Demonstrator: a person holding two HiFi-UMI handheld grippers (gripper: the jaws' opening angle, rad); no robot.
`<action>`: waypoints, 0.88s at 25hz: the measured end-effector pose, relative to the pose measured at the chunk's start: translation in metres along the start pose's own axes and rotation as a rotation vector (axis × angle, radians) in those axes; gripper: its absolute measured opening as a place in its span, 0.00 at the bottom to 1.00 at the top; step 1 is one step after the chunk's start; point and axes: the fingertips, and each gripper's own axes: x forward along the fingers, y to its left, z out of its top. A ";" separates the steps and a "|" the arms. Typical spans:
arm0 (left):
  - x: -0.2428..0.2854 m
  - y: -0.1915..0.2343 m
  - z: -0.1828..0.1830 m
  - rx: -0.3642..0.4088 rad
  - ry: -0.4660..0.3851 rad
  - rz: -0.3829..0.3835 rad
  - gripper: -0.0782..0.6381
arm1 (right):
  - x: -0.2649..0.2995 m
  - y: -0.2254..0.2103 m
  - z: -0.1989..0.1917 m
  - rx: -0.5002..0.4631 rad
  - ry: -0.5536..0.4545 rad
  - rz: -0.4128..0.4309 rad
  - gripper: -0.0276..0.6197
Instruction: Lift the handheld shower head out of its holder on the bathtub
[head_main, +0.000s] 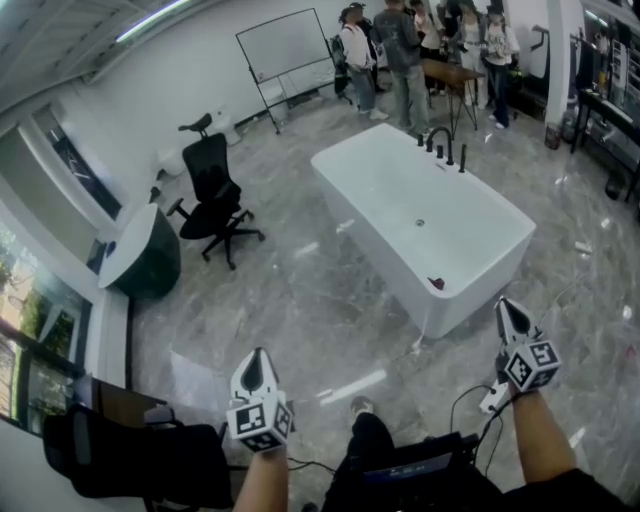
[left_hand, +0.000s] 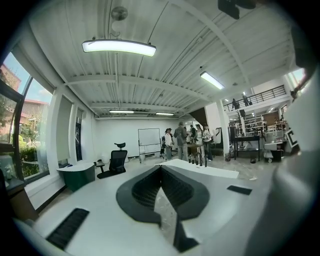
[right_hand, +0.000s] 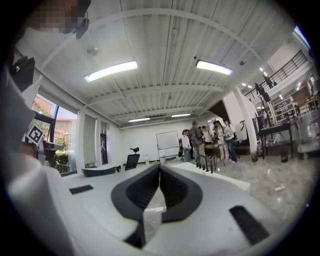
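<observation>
A white freestanding bathtub (head_main: 470, 270) stands on the grey marble floor ahead of me. Black tap fittings (head_main: 441, 147) rise from its far rim; the handheld shower head is among those posts, too small to pick out. Both grippers are well short of the tub and hold nothing. My left gripper (head_main: 258, 362) is shut, its tips meeting, low and left of the tub. My right gripper (head_main: 510, 312) is shut too, just beyond the tub's near corner. The left gripper view shows the left gripper (left_hand: 161, 168) pointing at the tub (left_hand: 210, 171). The right gripper (right_hand: 159, 166) points at the fittings (right_hand: 205, 162).
A black office chair (head_main: 213, 192) and a dark green basin (head_main: 148, 252) stand left of the tub. Several people (head_main: 400, 45) gather by a table and a whiteboard (head_main: 288, 45) behind it. A small dark red thing (head_main: 437, 283) lies on the tub's near rim.
</observation>
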 end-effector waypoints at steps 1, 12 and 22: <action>0.005 0.002 0.001 0.003 0.000 0.002 0.12 | 0.004 0.000 0.000 -0.005 -0.003 -0.001 0.05; 0.104 0.018 0.009 -0.015 -0.028 -0.054 0.12 | 0.065 -0.014 0.003 -0.052 -0.010 -0.069 0.05; 0.223 0.058 -0.003 -0.037 0.002 -0.107 0.12 | 0.158 0.000 -0.005 -0.034 0.018 -0.148 0.05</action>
